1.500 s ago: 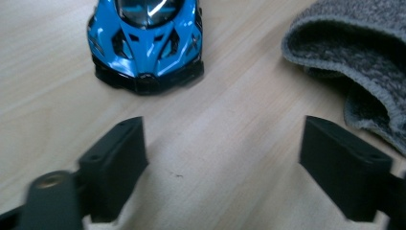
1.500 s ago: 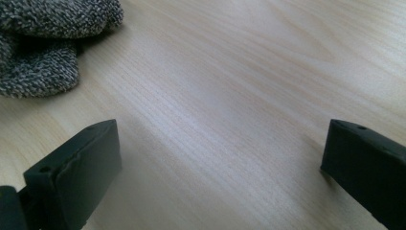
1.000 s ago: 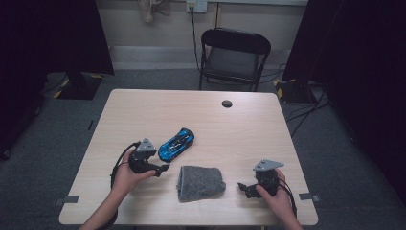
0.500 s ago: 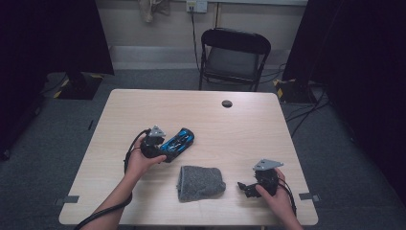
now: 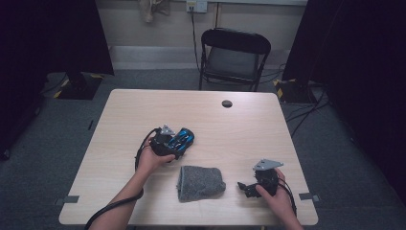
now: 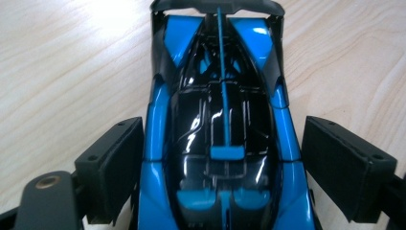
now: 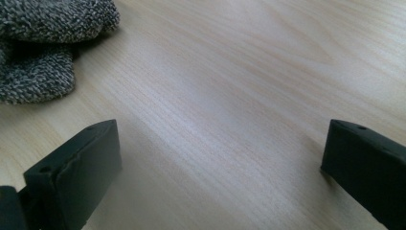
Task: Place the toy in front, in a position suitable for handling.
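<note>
**Left gripper straddles the blue toy racing car**

We see a blue toy racing car [image 6: 220,129] lying on the light wooden table [image 5: 268,129], a little left of the middle and slanted across it in the high view. In the left gripper view its body is glossy blue with a shiny black canopy, a thin blue fin runs along the middle of its top, and a black wing closes its far end. It sits flat on the table.

Our left gripper [image 5: 168,142] is over the near end of the car, with its jaws spread, one on each side of the body. The pad on the left of that view lies close against the blue flank; whether it touches, we cannot tell. The other pad stands a little apart from the car. The left forearm reaches in from the bottom edge, angled toward the table's middle.

Our right gripper [image 5: 249,186] rests low near the front right corner, its jaws wide apart over bare wood. A folded grey knitted cloth [image 5: 200,182] lies between the two hands, near the right gripper but apart from it.
</note>
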Demonstrator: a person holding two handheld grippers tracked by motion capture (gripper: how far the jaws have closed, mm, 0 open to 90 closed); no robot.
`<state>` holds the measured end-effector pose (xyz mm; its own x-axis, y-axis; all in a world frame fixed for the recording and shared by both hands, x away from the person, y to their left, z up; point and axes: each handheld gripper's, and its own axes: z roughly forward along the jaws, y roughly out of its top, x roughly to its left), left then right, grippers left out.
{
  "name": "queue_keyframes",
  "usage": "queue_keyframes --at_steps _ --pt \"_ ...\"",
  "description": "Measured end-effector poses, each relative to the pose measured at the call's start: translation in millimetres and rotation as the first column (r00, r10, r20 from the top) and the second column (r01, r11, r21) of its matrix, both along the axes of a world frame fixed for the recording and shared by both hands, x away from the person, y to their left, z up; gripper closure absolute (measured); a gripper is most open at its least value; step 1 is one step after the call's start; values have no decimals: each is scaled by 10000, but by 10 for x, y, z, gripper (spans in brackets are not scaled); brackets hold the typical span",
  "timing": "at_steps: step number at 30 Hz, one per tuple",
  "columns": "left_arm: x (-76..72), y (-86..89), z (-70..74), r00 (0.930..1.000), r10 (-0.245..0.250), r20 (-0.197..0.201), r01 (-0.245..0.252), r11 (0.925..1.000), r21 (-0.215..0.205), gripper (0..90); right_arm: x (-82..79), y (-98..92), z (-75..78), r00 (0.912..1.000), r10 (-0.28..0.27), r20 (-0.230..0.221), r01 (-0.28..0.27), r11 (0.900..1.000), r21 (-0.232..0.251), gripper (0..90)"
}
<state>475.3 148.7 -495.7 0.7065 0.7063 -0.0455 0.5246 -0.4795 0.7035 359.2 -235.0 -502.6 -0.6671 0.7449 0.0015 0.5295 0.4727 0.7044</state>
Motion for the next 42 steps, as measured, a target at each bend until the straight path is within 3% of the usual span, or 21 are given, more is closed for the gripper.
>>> queue_keyframes --at_steps 6,13,31,32,34,35,36,37,38,39,40,42 --pt "8 -50 -16 9995 -9 308 4 9999 156 184 0 0 0 10000 2 0 -2 10000 1 0" --pt "1 -42 -53 9977 96 665 -81 9997 -229 234 0 0 0 10000 0 -3 0 10000 0 0" --pt "-4 -23 -34 9983 5 584 0 10000 -99 259 -1 0 1 10000 -4 -9 4 10000 3 0" --pt "-5 -23 -34 9982 0 597 5 10000 -92 259 7 -9 14 9998 198 -34 -199 9998 -35 32" --pt "-4 -23 -34 9982 0 592 5 10000 -97 259 12 0 93 9981 587 160 -585 9982 -103 229" --pt "-4 -24 -35 9982 11 596 -4 9999 -104 259 12 0 93 9981 587 160 -585 9982 -103 229" --pt "2 -28 -32 9983 0 588 4 10000 -68 259 3 52 205 9937 1029 443 -1030 9947 1 97" --pt "2 -28 -32 9983 0 588 4 10000 -68 259 -8 100 261 9891 1372 529 -1384 9902 191 102" --pt "9 -32 -28 9984 -27 560 29 10000 -37 259 -26 154 320 9817 1774 684 -1797 9833 285 165" --pt "9 -32 -28 9984 -27 560 29 10000 -37 259 -26 154 320 9817 1774 684 -1797 9833 285 165" --pt "9 -36 -33 9982 10 605 -7 10000 -63 259 -67 293 417 9721 2156 925 -2187 9755 252 124" --pt "7 -36 -36 9980 25 626 -19 10000 -95 259 -80 368 455 9691 2305 879 -2342 9716 334 142"
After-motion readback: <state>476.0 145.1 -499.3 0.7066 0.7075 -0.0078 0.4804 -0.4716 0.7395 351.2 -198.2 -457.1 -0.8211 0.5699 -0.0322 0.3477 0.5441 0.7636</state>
